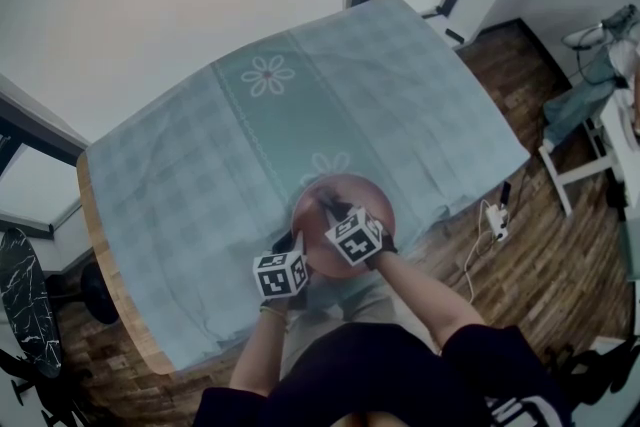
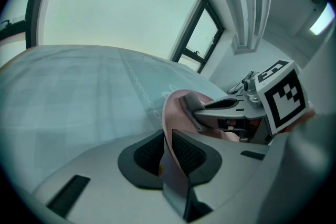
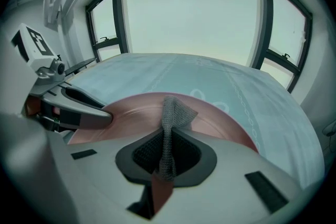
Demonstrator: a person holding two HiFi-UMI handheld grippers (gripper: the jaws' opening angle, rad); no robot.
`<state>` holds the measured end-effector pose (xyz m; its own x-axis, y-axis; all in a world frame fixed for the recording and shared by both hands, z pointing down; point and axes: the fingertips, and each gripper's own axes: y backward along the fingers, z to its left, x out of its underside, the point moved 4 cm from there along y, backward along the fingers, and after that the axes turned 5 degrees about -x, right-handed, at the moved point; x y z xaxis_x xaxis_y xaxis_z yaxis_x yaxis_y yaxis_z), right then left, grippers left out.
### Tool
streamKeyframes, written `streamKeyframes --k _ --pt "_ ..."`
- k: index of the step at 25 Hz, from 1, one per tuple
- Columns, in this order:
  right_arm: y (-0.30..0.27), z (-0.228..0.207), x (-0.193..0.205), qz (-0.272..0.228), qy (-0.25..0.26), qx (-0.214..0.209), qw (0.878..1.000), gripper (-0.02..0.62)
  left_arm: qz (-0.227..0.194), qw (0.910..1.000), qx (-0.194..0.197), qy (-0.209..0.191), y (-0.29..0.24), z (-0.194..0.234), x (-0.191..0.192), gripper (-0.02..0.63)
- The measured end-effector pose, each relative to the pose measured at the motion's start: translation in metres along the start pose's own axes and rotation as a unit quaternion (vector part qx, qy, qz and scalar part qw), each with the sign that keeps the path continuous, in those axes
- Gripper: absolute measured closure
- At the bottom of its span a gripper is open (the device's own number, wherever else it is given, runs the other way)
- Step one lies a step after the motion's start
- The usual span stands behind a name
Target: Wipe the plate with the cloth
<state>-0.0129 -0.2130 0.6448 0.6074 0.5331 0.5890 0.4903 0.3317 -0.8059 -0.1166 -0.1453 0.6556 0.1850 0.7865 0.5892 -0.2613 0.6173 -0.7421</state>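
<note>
A pink plate (image 1: 352,198) lies near the front edge of the table, on a pale green checked tablecloth (image 1: 300,115). My left gripper (image 2: 167,152) is shut on the plate's rim (image 2: 169,118) at its left side; in the head view that gripper (image 1: 288,255) sits at the plate's near-left edge. My right gripper (image 3: 167,152) is shut on a grey knitted cloth (image 3: 173,115), whose free end rests on the plate (image 3: 210,118). In the head view the right gripper (image 1: 335,212) reaches over the plate's middle. The cloth (image 2: 195,103) also shows on the plate in the left gripper view.
The tablecloth hangs over the table's right side. Left of it the wooden table edge (image 1: 105,265) shows. A white stool (image 1: 580,165) and cables (image 1: 490,220) lie on the wooden floor to the right. Windows (image 3: 189,13) stand behind the table.
</note>
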Motion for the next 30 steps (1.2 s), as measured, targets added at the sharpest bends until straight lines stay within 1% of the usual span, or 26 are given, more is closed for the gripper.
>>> streamKeyframes --k 4,13,23,30 --pt "0.001 0.011 0.002 0.0 0.008 -0.013 1.0 0.561 0.0 1.0 0.0 0.0 0.0 0.0 0.0 0.546" --pt "0.002 0.04 0.01 0.011 0.05 -0.061 0.997 0.561 -0.001 1.0 -0.003 -0.002 0.0 -0.001 0.0 0.547" --pt "0.01 0.069 0.019 0.03 0.09 -0.087 0.992 0.561 -0.003 1.0 -0.006 -0.004 0.0 0.0 0.0 0.546" --pt "0.014 0.085 0.025 0.04 0.097 -0.112 0.988 0.561 -0.002 1.0 -0.008 -0.003 0.0 -0.001 0.0 0.546"
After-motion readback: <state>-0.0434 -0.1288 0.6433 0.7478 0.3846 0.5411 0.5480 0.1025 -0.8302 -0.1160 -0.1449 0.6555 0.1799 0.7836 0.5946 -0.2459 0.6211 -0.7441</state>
